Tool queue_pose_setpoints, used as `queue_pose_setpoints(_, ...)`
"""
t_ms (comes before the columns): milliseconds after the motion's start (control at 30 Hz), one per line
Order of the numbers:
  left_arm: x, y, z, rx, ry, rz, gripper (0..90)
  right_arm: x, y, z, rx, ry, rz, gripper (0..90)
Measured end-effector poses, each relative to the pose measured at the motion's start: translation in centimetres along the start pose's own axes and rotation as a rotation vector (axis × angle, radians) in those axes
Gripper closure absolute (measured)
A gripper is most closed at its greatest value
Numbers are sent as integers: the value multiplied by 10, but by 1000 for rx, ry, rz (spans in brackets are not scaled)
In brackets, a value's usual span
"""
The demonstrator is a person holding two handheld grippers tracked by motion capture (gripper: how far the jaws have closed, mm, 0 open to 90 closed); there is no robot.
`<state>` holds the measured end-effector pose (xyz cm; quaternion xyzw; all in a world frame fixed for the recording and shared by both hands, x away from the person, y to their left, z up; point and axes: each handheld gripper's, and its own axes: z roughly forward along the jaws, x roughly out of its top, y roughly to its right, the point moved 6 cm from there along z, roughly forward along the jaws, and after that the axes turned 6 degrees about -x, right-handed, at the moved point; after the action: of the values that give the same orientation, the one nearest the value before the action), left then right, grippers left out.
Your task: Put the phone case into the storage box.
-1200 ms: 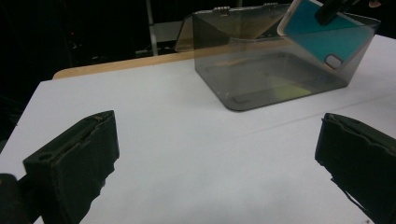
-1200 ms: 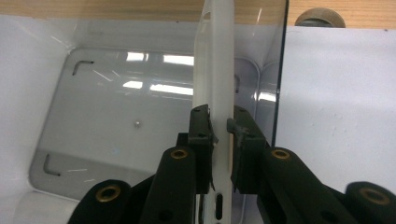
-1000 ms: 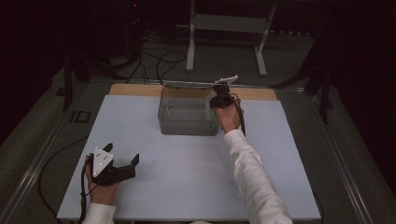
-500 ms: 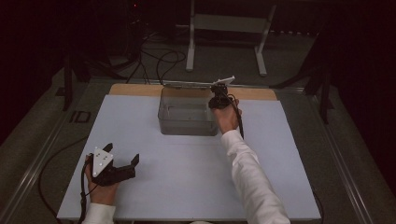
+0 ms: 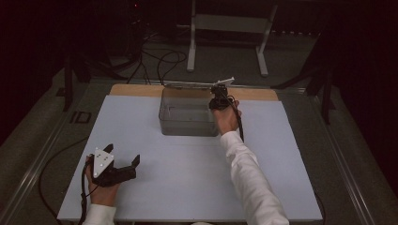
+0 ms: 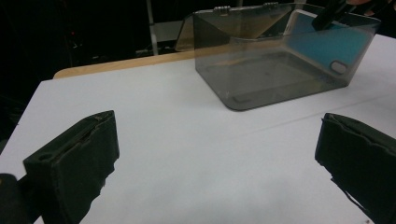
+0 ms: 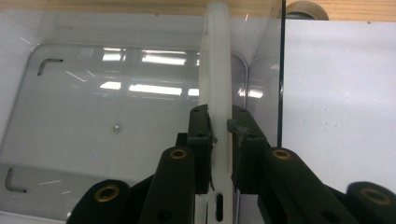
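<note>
Clear smoked-plastic bin (image 5: 187, 115), at twelve o'clock on the white table (image 5: 187, 187). Contents: one phone case (image 7: 217, 93), white-rimmed with a blue face, standing on edge just inside the bin's three o'clock wall. Right gripper (image 7: 219, 126) clenched on the case's thin rim, held above the bin floor. Left gripper (image 5: 123, 169) at seven o'clock, released, jaws wide, nothing between them. Risk, judged: the grip on a narrow edge may let the case pivot or slip and clatter down; a sideways pull could catch the wall and drag the light bin. Against the earlier frames: no visible change, both hands as placed
</note>
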<state>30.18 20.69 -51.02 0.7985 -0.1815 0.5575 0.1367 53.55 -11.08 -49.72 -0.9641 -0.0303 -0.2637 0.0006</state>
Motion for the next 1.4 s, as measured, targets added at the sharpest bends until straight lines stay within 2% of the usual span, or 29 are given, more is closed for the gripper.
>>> queue_pose_setpoints(300, 0, 0, 0, -1, 1, 1, 5, 0, -2, 2, -9, 12, 6, 796)
queue_pose_setpoints(467, 0, 0, 0, 0, 2, -2, 5, 0, -4, 3, -38, 27, -1, 791)
queue_pose_setpoints(767, 0, 0, 0, -1, 1, -1, 5, 1, -3, 1, -41, 31, -1, 773)
queue_pose_setpoints(833, 0, 0, 0, -1, -2, -1, 6, 1, -3, 0, -27, 34, -1, 756)
queue_pose_setpoints(1000, 0, 0, 0, -1, -1, 0, 6, 2, -4, -5, -33, 49, -41, 720)
queue_pose_setpoints(1233, 0, 1, 1, -2, -2, 1, 6, 4, -4, -15, -57, 109, -126, 700)
queue_pose_setpoints(1300, 0, 1, 1, -1, -1, 0, 6, 3, -2, -18, -47, 112, -126, 697)
queue_pose_setpoints(1400, 0, 1, 1, -2, -2, 2, 6, 3, 1, -22, 3, 119, -129, 669)
